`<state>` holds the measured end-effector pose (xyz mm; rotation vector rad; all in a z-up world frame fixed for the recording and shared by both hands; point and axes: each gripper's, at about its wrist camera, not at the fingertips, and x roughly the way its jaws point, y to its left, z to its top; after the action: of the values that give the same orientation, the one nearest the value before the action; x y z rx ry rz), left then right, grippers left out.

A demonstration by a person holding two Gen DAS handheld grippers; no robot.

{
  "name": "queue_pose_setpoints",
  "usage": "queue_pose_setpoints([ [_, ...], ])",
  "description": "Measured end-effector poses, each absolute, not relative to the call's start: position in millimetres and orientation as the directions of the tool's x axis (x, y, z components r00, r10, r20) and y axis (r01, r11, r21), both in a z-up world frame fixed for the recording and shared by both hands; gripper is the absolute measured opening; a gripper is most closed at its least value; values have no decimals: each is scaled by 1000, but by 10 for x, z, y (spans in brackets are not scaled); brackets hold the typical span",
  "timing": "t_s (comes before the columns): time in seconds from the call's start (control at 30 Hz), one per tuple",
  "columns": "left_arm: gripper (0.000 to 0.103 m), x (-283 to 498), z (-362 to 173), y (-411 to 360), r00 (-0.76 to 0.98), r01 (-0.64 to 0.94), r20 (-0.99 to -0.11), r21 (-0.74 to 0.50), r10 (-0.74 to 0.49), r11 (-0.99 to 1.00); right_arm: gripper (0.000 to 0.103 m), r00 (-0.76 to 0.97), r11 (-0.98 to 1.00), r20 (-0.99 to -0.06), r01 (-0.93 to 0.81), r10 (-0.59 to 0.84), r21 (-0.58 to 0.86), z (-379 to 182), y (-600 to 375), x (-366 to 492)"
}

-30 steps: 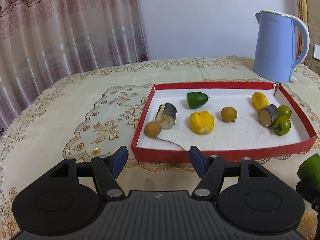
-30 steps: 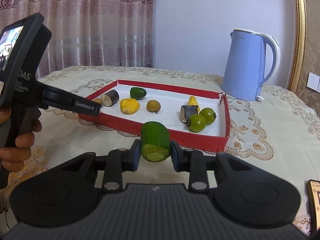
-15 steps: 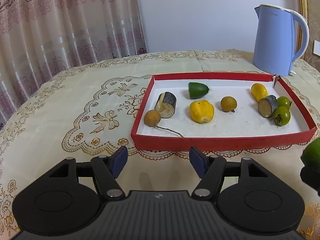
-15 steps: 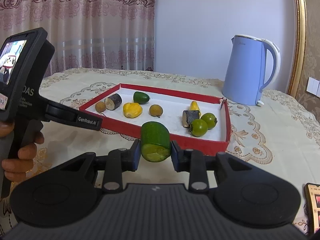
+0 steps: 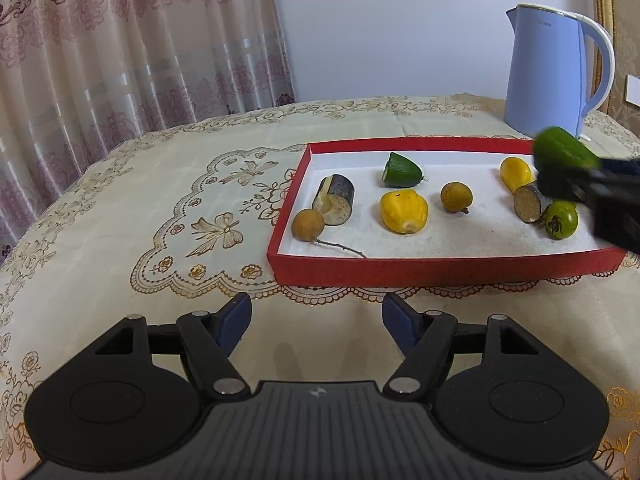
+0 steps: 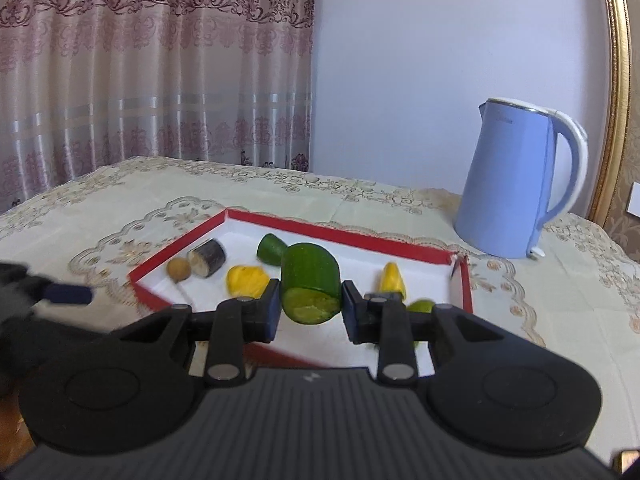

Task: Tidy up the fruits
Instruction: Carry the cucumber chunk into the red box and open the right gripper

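A red-rimmed tray (image 5: pixel 440 270) (image 6: pixel 360 236) with a white floor holds several fruit pieces: a green wedge (image 5: pixel 401 171), a yellow piece (image 5: pixel 403 212), two brown round fruits (image 5: pixel 307 225), two dark cut stubs (image 5: pixel 334 200) and a green round fruit (image 5: pixel 561 220). My right gripper (image 6: pixel 311 306) is shut on a green cut piece (image 6: pixel 311 280) (image 5: pixel 562 152) and hangs over the tray's near right part. My left gripper (image 5: pixel 316 320) hovers over the tablecloth in front of the tray, its jaws opening with nothing between them.
A blue electric kettle (image 5: pixel 554 76) (image 6: pixel 516 184) stands behind the tray's right corner. The table carries a cream embroidered cloth (image 5: pixel 160 200). A curtain (image 5: pixel 120 48) hangs behind on the left, and a phone's corner (image 6: pixel 628 458) shows at the bottom right.
My right gripper has carried the green piece forward and up, from in front of the tray to above it. The left gripper's jaws stand slightly wider; its view has tilted a little.
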<state>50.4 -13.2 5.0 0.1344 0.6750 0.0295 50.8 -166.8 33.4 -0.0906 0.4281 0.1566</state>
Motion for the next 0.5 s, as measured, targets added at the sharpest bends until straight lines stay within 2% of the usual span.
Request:
queue_pose_setpoints([
  [0.17, 77, 448, 52, -101, 780, 23, -623, 127, 62, 992, 29, 884, 991, -453, -137, 119, -7, 262, -1724, 888],
  [0.5, 77, 402, 60, -78, 781, 31, -623, 117, 49, 993, 30, 863, 996, -498, -87, 80, 9, 135, -1723, 1365],
])
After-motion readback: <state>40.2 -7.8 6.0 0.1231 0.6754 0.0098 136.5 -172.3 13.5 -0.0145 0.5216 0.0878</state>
